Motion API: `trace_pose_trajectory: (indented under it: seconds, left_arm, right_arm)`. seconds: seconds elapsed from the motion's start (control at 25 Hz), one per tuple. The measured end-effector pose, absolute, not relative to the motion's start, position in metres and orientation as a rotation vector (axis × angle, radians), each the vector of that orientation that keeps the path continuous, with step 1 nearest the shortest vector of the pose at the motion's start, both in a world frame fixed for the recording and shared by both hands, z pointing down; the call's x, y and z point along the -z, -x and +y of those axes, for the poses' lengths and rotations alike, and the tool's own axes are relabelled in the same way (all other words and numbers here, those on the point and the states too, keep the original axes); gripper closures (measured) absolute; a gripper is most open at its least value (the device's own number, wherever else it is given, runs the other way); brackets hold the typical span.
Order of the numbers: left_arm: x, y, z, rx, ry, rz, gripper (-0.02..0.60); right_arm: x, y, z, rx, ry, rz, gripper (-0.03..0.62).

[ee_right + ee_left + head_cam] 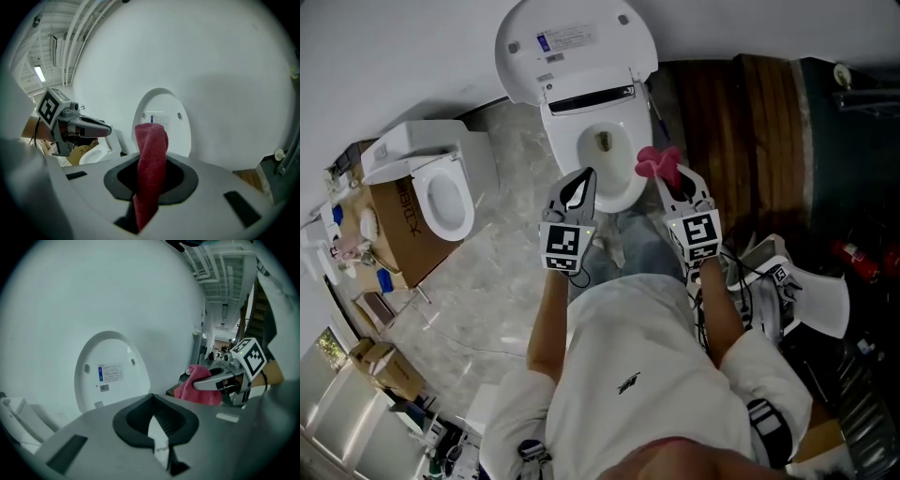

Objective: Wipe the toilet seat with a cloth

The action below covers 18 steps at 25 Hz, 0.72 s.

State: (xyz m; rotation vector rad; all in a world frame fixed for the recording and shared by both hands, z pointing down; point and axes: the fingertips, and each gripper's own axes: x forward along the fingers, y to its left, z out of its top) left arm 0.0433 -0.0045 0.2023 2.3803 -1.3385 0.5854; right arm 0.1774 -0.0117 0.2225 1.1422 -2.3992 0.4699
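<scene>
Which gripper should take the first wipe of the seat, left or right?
Right, probably. The right gripper is shut on the pink cloth, which sits at the toilet seat's edge on that side. The left gripper is shut on nothing and holds no cloth.

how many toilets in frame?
2. One toilet, lid raised, stands straight ahead, under the pink cloth in the right gripper. The second toilet is off to the left by a cardboard box. More may be hidden outside the frame.
</scene>
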Motion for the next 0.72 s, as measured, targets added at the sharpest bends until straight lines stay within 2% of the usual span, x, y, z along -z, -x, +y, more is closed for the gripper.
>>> trace_pose_trajectory:
  seconds: [0.72]
  left_arm:
    - [-0.385,-0.057,-0.077,-0.654,-2.337,-1.152,0.571]
  right_arm:
    - [-0.412,-0.162,-0.073,-0.482,-1.042,-2.231,0.541]
